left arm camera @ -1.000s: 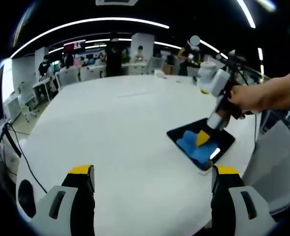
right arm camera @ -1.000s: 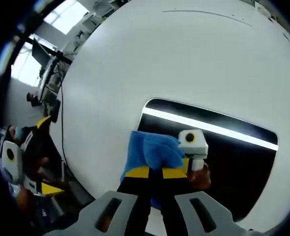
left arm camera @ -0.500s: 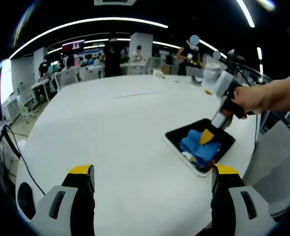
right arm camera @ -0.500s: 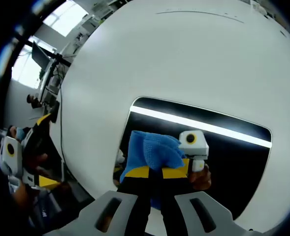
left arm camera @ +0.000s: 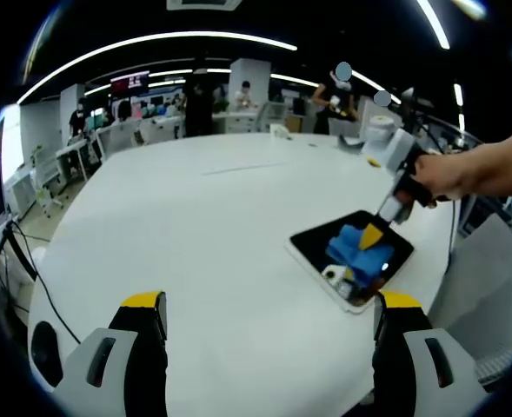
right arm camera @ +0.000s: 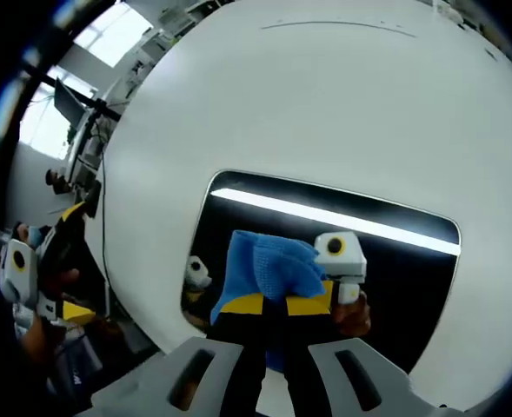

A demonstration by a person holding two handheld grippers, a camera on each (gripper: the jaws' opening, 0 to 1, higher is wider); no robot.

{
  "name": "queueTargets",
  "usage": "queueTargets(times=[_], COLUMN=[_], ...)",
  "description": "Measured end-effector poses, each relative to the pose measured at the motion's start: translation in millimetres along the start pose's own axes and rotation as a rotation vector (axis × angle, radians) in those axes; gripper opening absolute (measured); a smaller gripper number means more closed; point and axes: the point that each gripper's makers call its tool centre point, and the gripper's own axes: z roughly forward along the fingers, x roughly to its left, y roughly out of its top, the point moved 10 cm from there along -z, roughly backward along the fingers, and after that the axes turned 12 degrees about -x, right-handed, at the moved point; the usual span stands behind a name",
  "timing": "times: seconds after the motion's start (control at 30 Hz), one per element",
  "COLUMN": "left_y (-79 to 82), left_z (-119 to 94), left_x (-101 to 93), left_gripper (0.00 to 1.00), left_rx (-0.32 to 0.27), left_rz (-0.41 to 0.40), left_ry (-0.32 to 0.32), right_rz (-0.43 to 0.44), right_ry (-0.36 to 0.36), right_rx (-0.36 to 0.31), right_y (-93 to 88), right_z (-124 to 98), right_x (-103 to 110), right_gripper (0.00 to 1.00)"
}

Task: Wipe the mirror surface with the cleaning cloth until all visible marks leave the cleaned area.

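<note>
A dark rectangular mirror (right arm camera: 395, 252) (left arm camera: 316, 243) lies flat on the white table, near its right edge in the left gripper view. A blue cleaning cloth (right arm camera: 269, 265) (left arm camera: 349, 246) is pressed on the mirror's middle, and my right gripper (right arm camera: 273, 304) (left arm camera: 373, 234) is shut on it. The glass reflects a ceiling light strip and the gripper itself. My left gripper (left arm camera: 269, 304) stands open over the near table edge, well left of the mirror, nothing between its yellow-tipped fingers. It appears at the left edge of the right gripper view (right arm camera: 38, 278).
The round white table (left arm camera: 203, 226) stretches wide and bare to the left and far side. A person's forearm (left arm camera: 490, 169) reaches in from the right. Chairs, desks and people fill the office behind. A cable (left arm camera: 29, 261) hangs off the table's left side.
The right gripper has slid the cloth along the mirror away from its near corner toward the middle, uncovering more glass there. The left gripper has stayed put.
</note>
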Motion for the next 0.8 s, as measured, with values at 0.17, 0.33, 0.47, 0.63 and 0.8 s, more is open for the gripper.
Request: queueTargets(times=[0.17,0.33,0.47,0.63,0.8], left_y=[0.8,2.3,1.9,1.6,2.5], left_z=[-0.9,-2.1,-2.8,-1.7,0.1], left_x=[-0.8,-1.5,-1.6,-3.2,-4.9], left_gripper=[1.0,1.0,1.0,1.0,1.0], left_rx=[0.004,0.005,0.009,0.011,0.012], left_rz=[0.002,0.006,0.009,0.009,0.01], left_ry=[0.0,-0.001,0.0,-0.003,-0.01], right_rz=[-0.002,-0.013,-0.004,-0.008,-0.006], right_ry=[0.0,0.001,0.002,-0.002,-0.002], right_rx=[0.002,0.01,0.007,0.007,0.006], right_y=[0.2,0.6,-1.0,-2.3,-3.5], right_z=[-0.3,-2.1,-5.5,-9.2,-11.7], right_x=[-1.7,-7.6,-14.4,-20.9,-27.6], right_gripper=[0.01,0.01,0.01,0.01,0.01])
